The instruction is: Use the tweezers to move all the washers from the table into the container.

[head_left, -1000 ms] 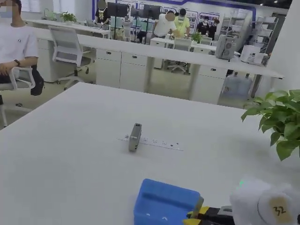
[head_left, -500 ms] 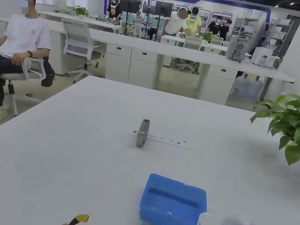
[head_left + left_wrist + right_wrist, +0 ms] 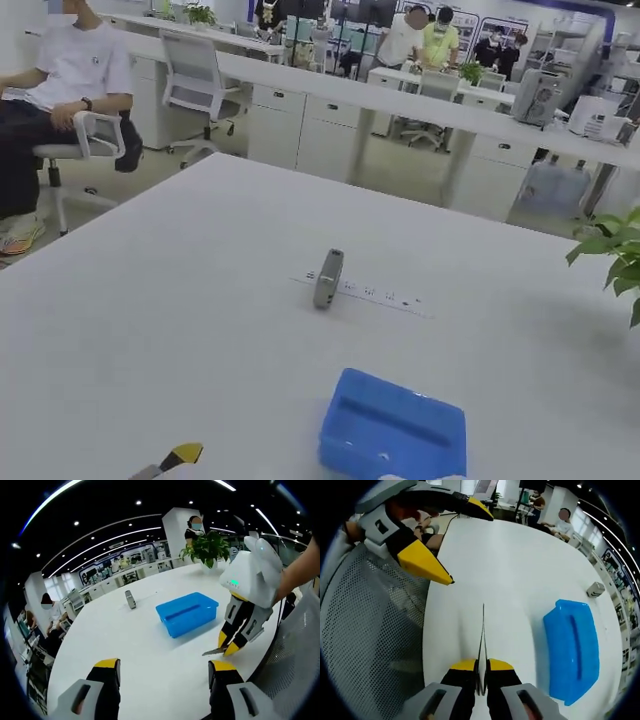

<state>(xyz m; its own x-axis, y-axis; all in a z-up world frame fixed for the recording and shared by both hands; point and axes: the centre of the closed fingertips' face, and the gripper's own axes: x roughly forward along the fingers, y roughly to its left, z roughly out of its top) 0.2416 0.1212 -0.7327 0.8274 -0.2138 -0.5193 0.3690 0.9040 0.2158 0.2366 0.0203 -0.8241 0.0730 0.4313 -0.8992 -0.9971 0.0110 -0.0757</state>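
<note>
Several small washers lie in a row on the white table, next to a grey block. The blue container stands nearer me, open side up. In the right gripper view my right gripper is shut on the thin metal tweezers, which point out over the table's near edge, left of the container. My left gripper is open and holds nothing, low at the table edge. One yellow fingertip of it pokes in at the head view's bottom left.
A potted plant reaches in at the table's right side. A mesh office chair sits just below the near table edge. A person sits beyond the far left; desks and other people stand further back.
The head camera has swung left and down, so the scene has shifted. A yellow fingertip has come in at the bottom left. Block, washers and container have stayed put.
</note>
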